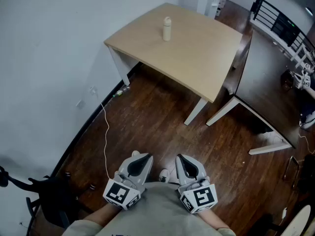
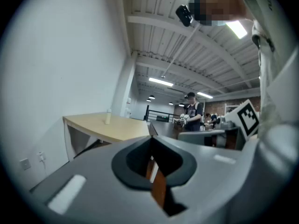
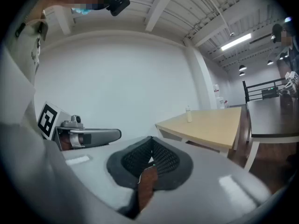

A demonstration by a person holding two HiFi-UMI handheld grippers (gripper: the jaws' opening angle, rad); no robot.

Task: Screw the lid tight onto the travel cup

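The left tool [image 1: 141,157] and the right tool [image 1: 183,158] are both closed and empty, close to the person. The cup [image 1: 167,29] stands upright, well apart from them, on the surface [image 1: 197,58]. It looks light, stiff and smooth, so probably one should hold the body firmly and turn the lid [image 1: 167,19] by its rim.

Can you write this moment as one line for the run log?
stage: not started | travel cup: upright on tan table, untouched | left hand-held gripper: shut, empty | right hand-held gripper: shut, empty

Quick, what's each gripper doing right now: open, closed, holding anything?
Left gripper: closed, holding nothing.
Right gripper: closed, holding nothing.
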